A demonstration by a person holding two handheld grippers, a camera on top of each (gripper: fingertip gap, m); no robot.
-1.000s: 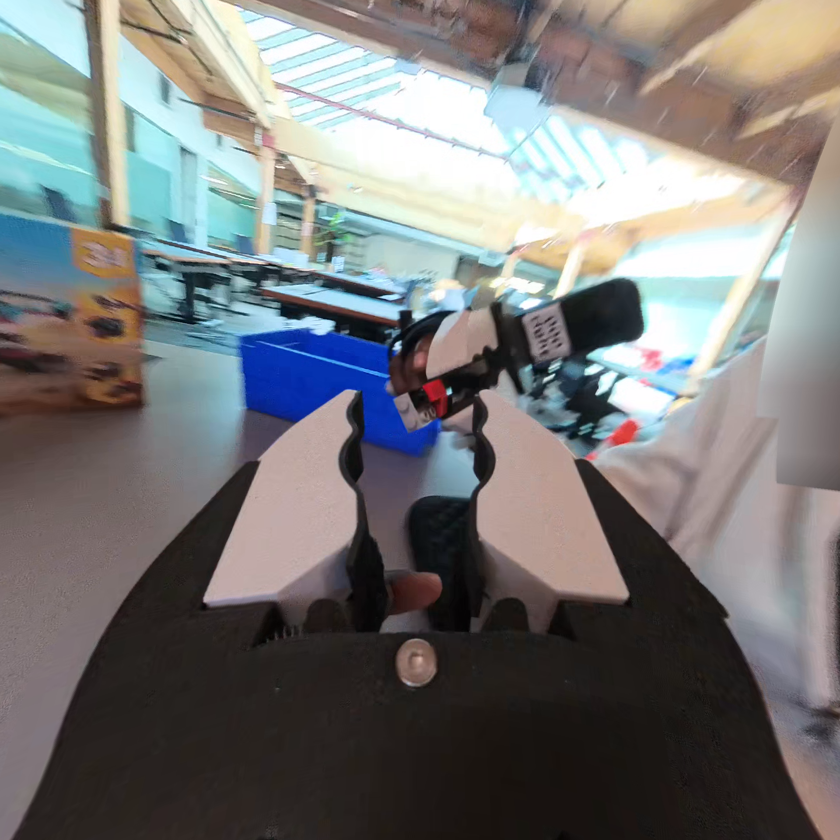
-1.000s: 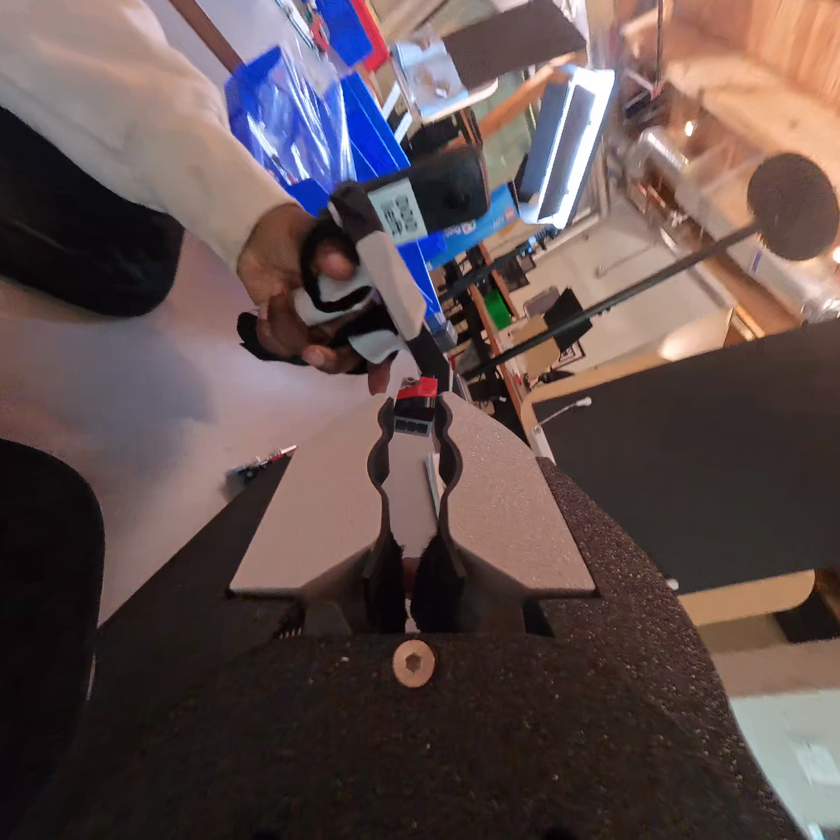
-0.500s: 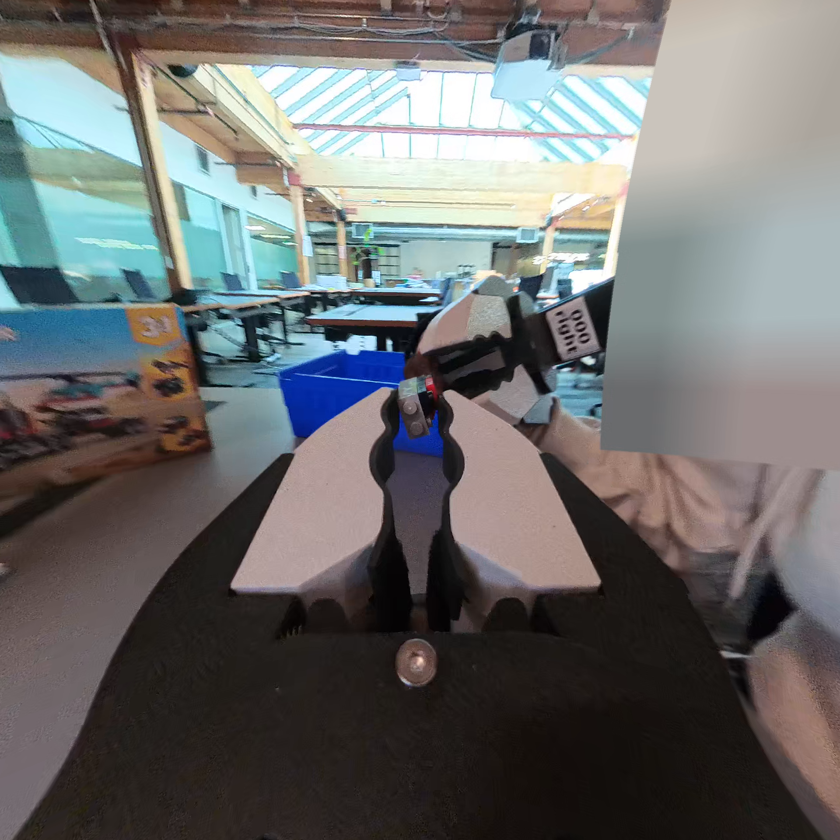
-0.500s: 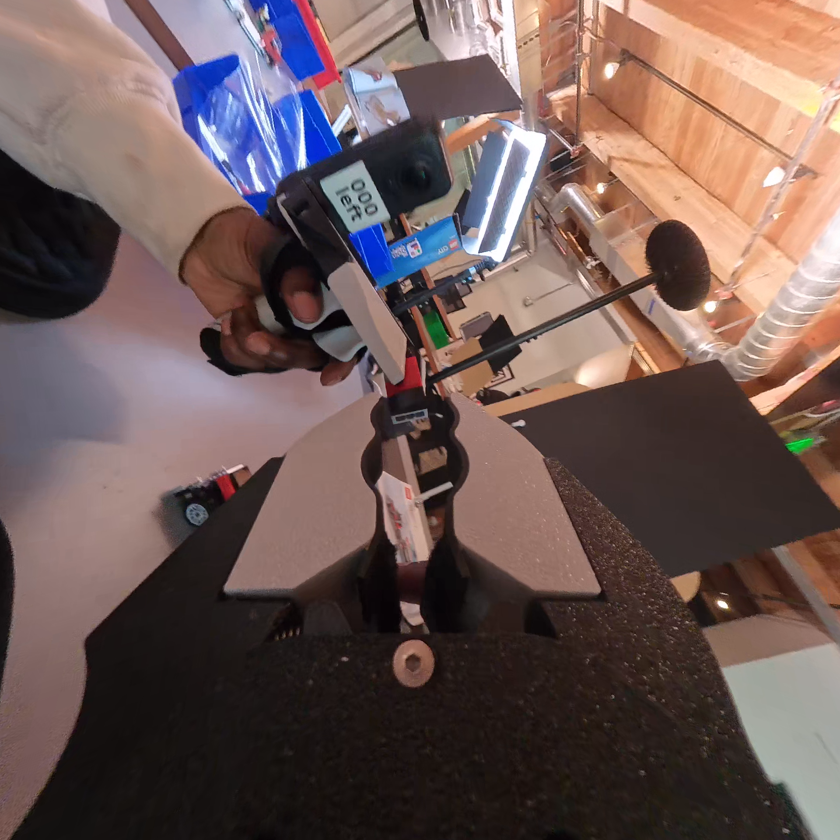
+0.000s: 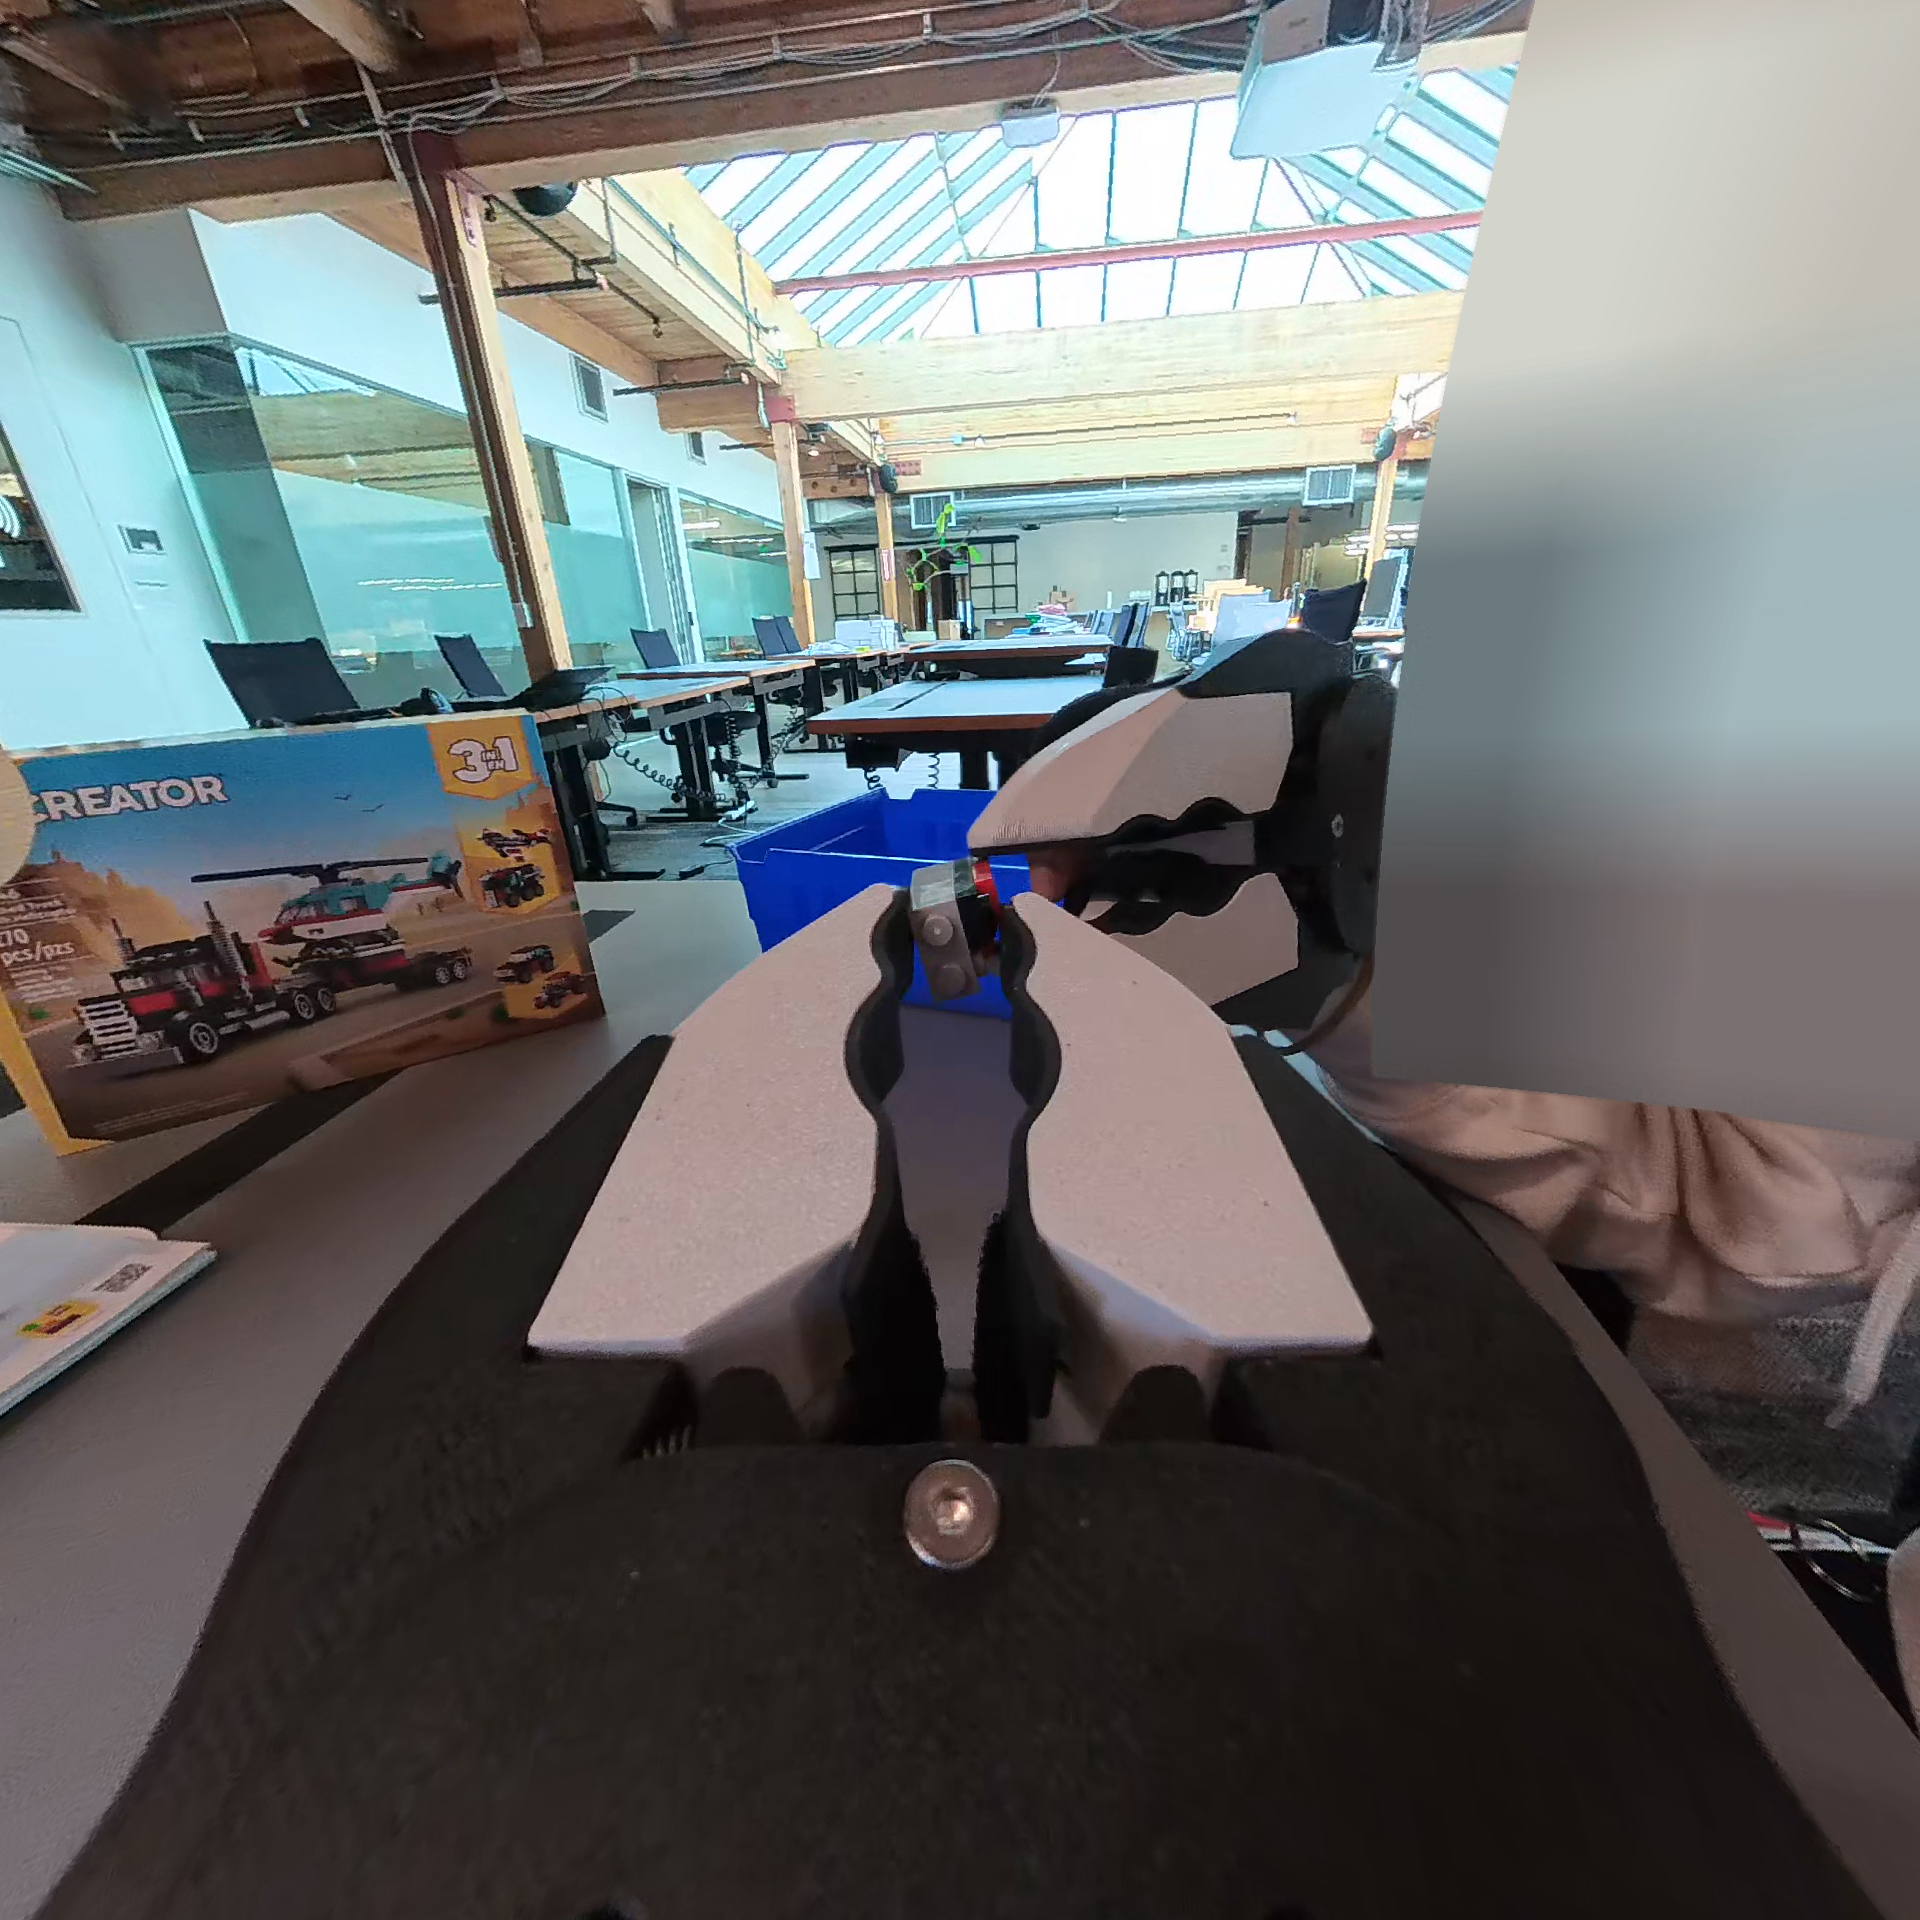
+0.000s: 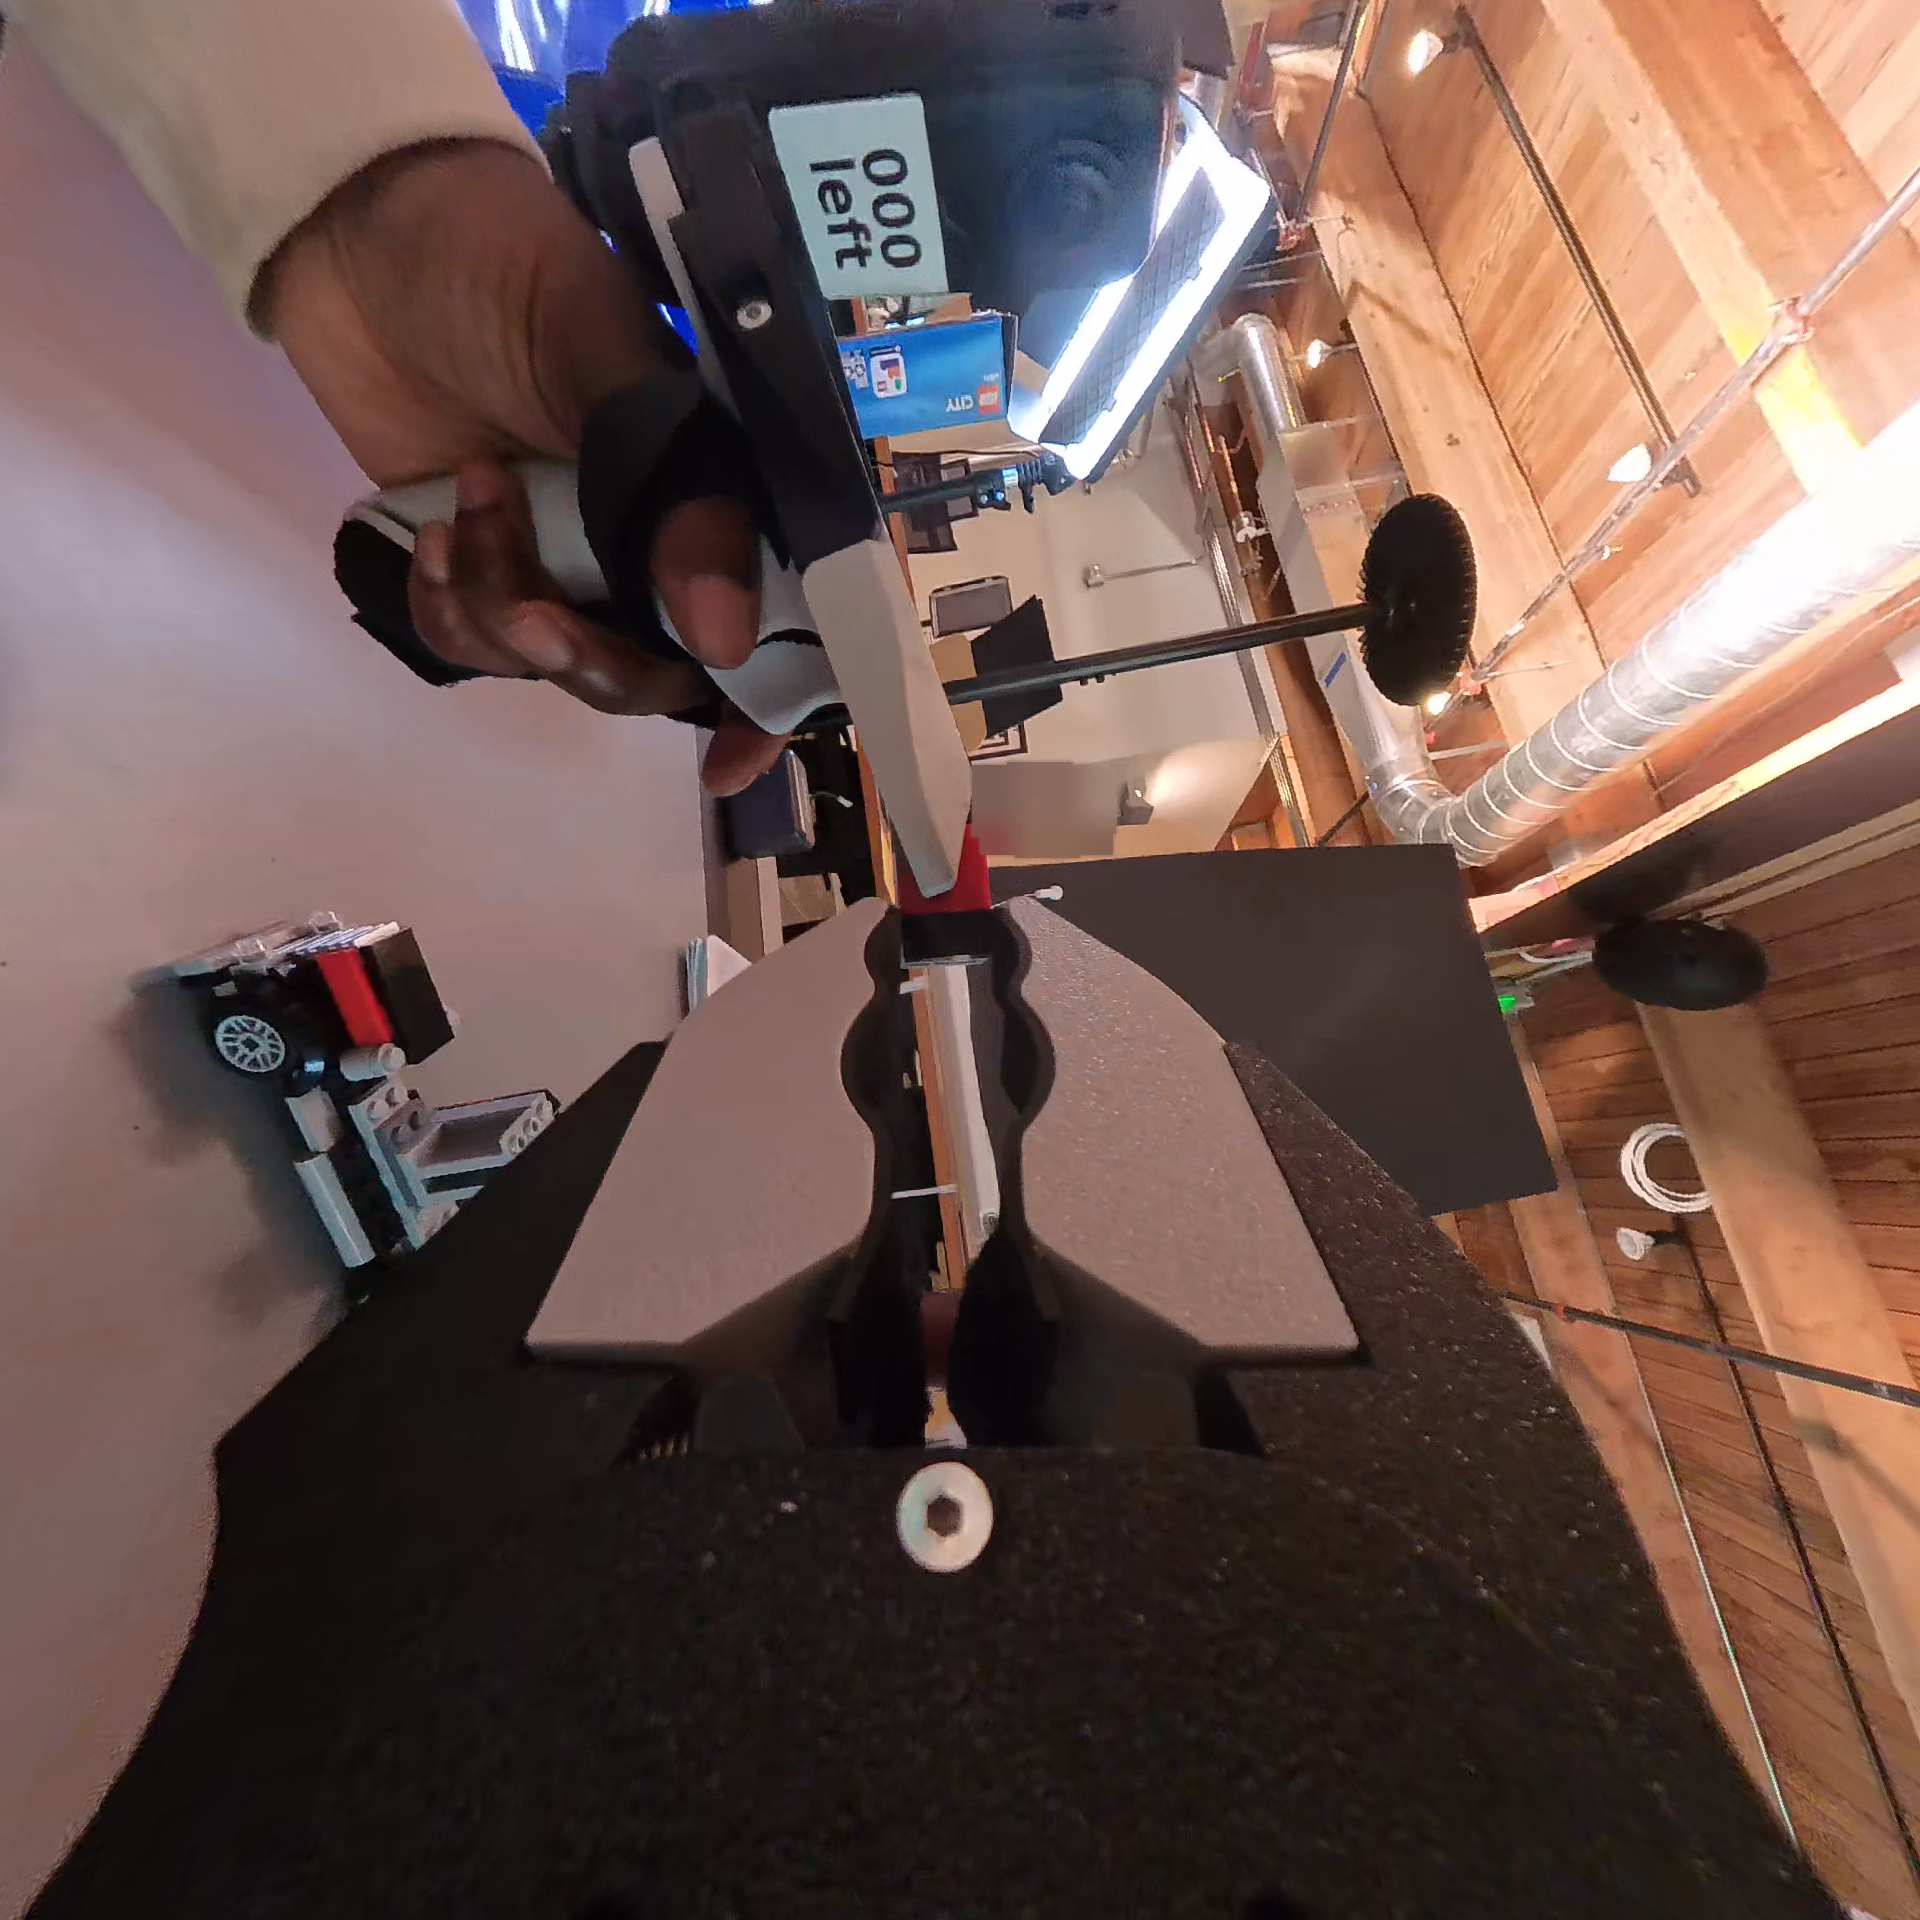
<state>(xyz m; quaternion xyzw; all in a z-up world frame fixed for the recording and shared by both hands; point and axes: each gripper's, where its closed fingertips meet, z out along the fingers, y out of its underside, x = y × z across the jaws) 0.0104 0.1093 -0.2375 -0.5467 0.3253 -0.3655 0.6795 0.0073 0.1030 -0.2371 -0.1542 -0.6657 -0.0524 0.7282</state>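
Observation:
My left gripper [image 5: 951, 914] is shut on a small brick assembly [image 5: 943, 940] made of a grey plate with black and red parts. It is held in the air above the table [image 5: 208, 1455]. My right gripper [image 6: 940, 923] is shut on the black end of the same assembly [image 6: 940, 935]. The assembly's red end [image 6: 956, 878] lies under one finger [image 6: 894, 717] of the left gripper. In the left wrist view the right gripper's upper finger [image 5: 1132, 769] reaches in from the right, turned on its side, and meets the assembly at its tip.
A toy set box [image 5: 291, 914] stands at the left and a blue bin [image 5: 821, 862] behind the grippers. A booklet [image 5: 73, 1309] lies at the near left. A partly built toy truck [image 6: 332, 1060] sits on the table. A black board [image 6: 1247, 1018] lies beyond. A person's sleeve [image 5: 1558, 1195] is at the right. The tips of both grippers are at nearly the same place.
My left gripper was open and apart from the assembly; it came in and shut on it. My right gripper held the assembly throughout; its jaws widened slightly, then closed again.

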